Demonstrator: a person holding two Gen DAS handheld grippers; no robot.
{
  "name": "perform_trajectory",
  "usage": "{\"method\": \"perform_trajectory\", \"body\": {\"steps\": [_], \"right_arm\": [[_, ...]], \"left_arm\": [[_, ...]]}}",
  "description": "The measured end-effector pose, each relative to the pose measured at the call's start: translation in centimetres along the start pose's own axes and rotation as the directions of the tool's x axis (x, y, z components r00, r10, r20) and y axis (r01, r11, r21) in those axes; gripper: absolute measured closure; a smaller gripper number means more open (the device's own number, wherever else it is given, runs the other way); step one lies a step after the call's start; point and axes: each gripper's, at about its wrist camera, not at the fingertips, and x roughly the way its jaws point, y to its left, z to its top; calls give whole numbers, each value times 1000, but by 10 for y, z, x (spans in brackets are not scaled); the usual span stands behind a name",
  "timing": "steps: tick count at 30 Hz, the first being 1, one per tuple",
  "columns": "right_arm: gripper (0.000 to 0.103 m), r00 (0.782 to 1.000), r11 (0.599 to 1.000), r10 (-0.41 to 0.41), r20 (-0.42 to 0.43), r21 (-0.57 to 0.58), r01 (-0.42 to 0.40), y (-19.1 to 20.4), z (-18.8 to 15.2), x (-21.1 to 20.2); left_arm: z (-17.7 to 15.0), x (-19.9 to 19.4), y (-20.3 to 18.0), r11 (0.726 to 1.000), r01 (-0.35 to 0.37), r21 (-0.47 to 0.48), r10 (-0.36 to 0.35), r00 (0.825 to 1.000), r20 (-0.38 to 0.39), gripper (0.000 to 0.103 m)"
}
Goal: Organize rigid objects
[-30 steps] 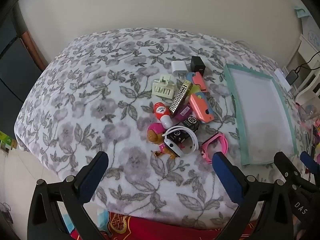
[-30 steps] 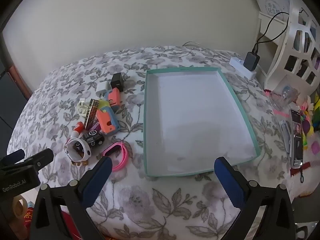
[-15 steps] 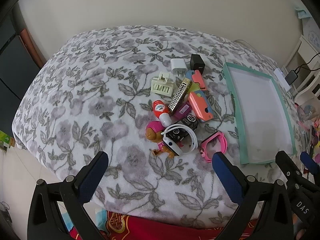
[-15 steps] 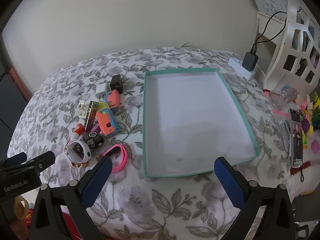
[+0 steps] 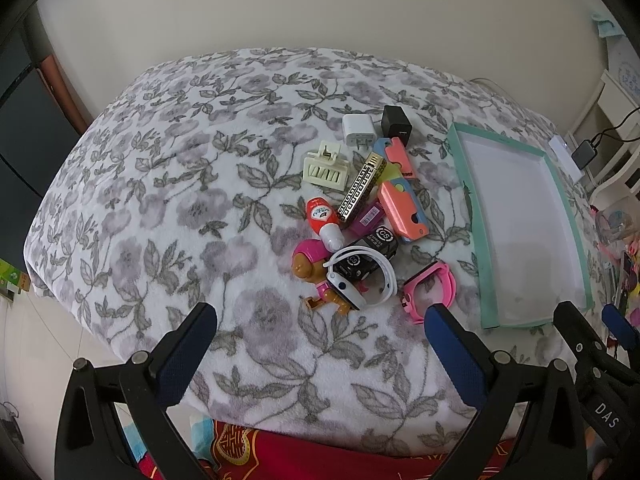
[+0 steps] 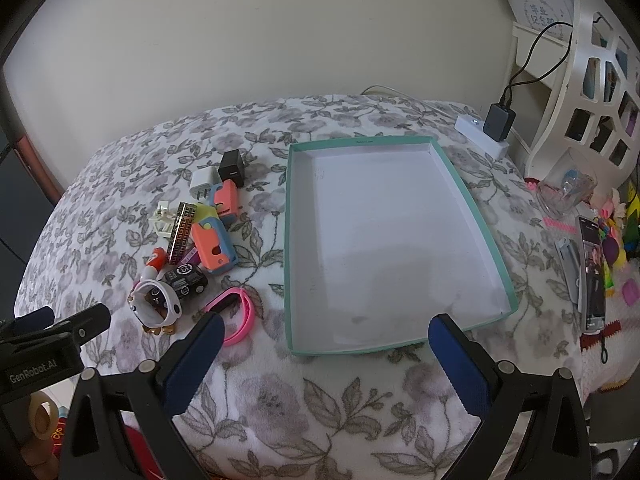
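A pile of small objects lies mid-table on the floral cloth: a white charger (image 5: 358, 129), a black charger (image 5: 396, 121), a cream hair clip (image 5: 325, 170), a patterned bar (image 5: 362, 186), an orange case (image 5: 402, 210), a red-and-white bottle (image 5: 323, 220), a white watch (image 5: 360, 280) and a pink band (image 5: 430, 290). To the right of them sits a teal-rimmed tray (image 6: 294, 240), white inside with nothing in it. My left gripper (image 5: 320, 336) hangs open in front of the pile. Open too, my right gripper (image 6: 322, 340) hovers before the tray's near edge.
A wall runs behind the table. At the right stand a white shelf (image 6: 600, 80), a power strip with a plugged adapter (image 6: 496, 124), a clear cup (image 6: 566, 192), a phone (image 6: 592, 276) and bright toys. The cloth left of the pile is bare.
Both views have shifted slightly: the pile and tray sit a little higher and smaller in frame, as if both grippers pulled back a bit. Nothing on the table moved.
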Motion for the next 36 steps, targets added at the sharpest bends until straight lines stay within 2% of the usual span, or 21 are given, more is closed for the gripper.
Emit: {"method": "perform_trajectory", "body": {"steps": [36], "right_arm": [[0, 1000, 1000, 2, -3, 4, -2, -1, 0, 1]], "left_arm": [[-1, 3, 1, 1000, -9, -5, 9, 1000, -11, 0]]}}
